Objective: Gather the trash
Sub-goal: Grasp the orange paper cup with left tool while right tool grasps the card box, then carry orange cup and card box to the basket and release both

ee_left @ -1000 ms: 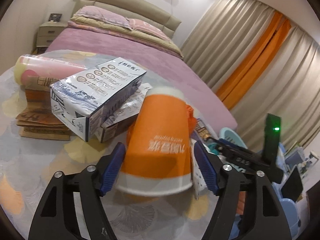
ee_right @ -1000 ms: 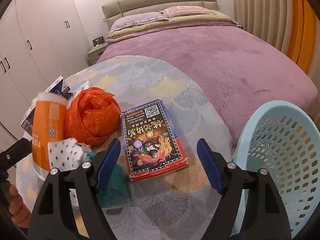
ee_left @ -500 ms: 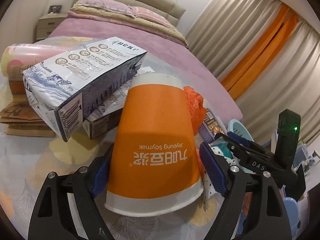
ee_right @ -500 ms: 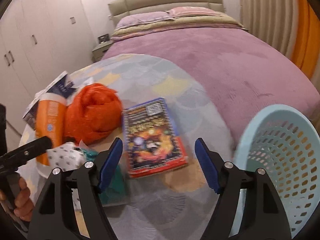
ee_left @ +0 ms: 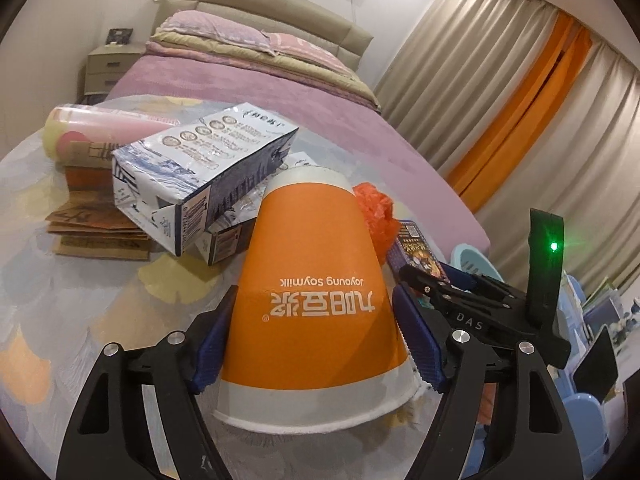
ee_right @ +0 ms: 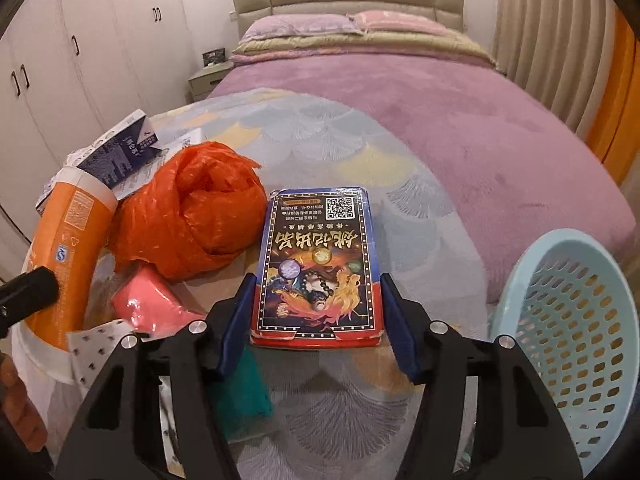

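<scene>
A: Left wrist view first. How does the left gripper (ee_left: 314, 338) stand?

B: Spread wide, one blue pad on each side of the cup (ee_left: 316, 304). The cup sits upside down on the table (ee_left: 80, 300), rim at the bottom. Both pads lie right against its wall; I can't tell whether they press it.

A: Around it?

B: A carton (ee_left: 200, 176) behind on the left, an orange bag (ee_left: 376, 216) behind on the right. The right gripper (ee_left: 440, 280) shows at the right, over the card box (ee_left: 416, 248).

A: Right wrist view?

B: The right gripper (ee_right: 316, 320) is wide apart, fingers flanking the near end of the card box (ee_right: 320, 264), which lies flat on the table (ee_right: 320, 128). Contact is unclear. The bag (ee_right: 192, 216) is left of the box, the cup (ee_right: 64, 256) farther left, the basket (ee_right: 568, 328) at right.
</scene>
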